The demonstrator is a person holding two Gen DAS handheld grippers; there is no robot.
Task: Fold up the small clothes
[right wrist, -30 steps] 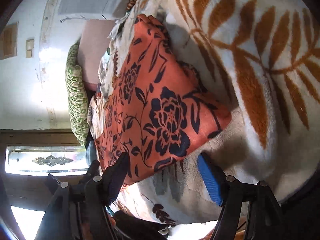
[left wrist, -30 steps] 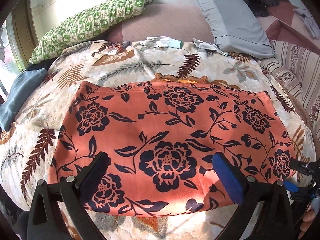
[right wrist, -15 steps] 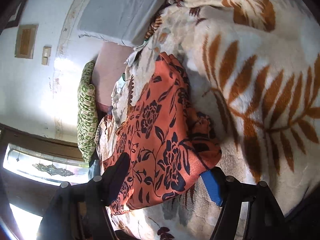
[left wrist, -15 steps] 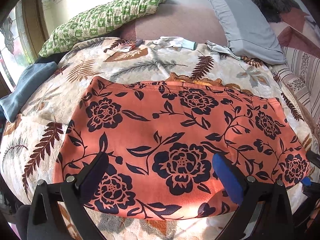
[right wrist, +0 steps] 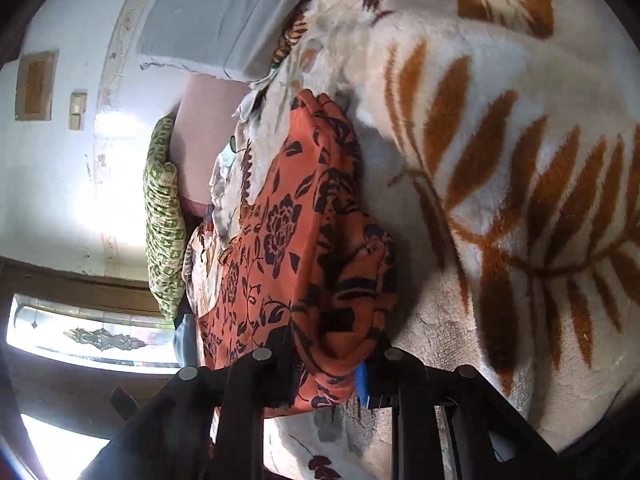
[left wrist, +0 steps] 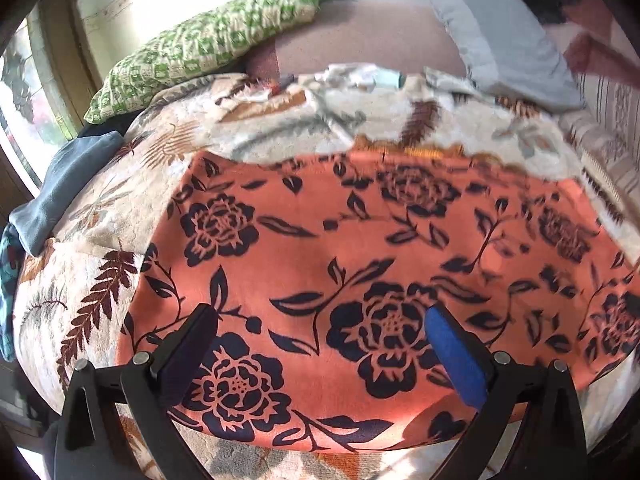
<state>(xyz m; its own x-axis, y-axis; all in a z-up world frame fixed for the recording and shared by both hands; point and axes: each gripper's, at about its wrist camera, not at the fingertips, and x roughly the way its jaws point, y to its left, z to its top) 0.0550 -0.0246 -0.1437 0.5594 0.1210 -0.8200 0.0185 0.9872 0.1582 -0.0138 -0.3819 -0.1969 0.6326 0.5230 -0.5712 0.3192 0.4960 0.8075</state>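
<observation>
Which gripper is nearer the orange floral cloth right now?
Right. The right gripper is shut on a bunched corner of the orange floral cloth; the left gripper hangs open above its near edge, apparently not touching.

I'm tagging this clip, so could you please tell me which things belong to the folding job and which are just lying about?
Job:
- orange floral garment
- right gripper, shut on its corner
- left gripper, open

Lying about:
- green pillow
- grey pillow
- blue cloth

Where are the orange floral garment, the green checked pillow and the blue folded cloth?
orange floral garment [left wrist: 360,264]: left wrist view, middle of the flat top layer.
green checked pillow [left wrist: 208,48]: left wrist view, centre of its patterned face.
blue folded cloth [left wrist: 68,184]: left wrist view, its upper surface at the bed's edge.
</observation>
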